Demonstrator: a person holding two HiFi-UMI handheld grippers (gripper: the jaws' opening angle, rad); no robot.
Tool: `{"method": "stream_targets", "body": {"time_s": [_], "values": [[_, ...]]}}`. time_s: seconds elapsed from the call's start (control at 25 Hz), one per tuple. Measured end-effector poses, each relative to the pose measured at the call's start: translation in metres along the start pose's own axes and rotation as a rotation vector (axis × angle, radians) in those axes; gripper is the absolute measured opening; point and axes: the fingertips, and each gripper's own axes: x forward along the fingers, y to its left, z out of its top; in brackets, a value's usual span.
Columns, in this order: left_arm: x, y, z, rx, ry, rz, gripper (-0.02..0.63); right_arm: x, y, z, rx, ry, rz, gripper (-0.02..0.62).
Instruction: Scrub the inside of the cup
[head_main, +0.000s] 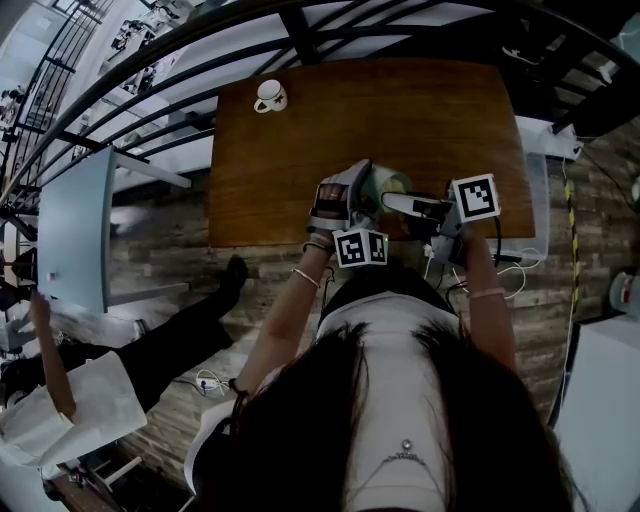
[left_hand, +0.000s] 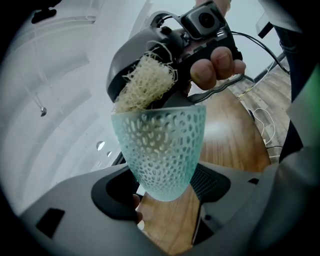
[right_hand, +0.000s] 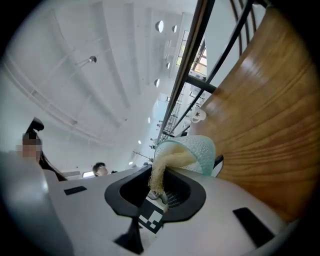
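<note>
I'm over a brown wooden table (head_main: 300, 150) with a white mug (head_main: 269, 96) at its far corner, plank floor (head_main: 170, 250) and dark railing (head_main: 150, 60) around it. My left gripper (left_hand: 165, 192) is clamped on the base of the pale green perforated cup (left_hand: 162, 150), held above the table's near edge. Its long axis runs along the jaws, mouth facing my right gripper (right_hand: 157, 187), which pinches a loofah (right_hand: 167, 162) at the rim. How deep the loofah reaches I can't tell; from the head view the grippers cover most of the cup.
</note>
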Motion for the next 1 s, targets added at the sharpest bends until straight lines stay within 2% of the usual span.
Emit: {"method": "stream_targets", "body": {"time_s": [0.36,1.0], "values": [[-0.004,-0.006,0.005,0.014,-0.011,-0.027,0.336,0.001,-0.003,-0.019,-0.184,0.255,-0.123,0.082],[-0.004,-0.013,0.009,0.064,-0.009,-0.054,0.336,-0.010,-0.017,-0.043,-0.397,0.586,-0.287,0.082]]}}
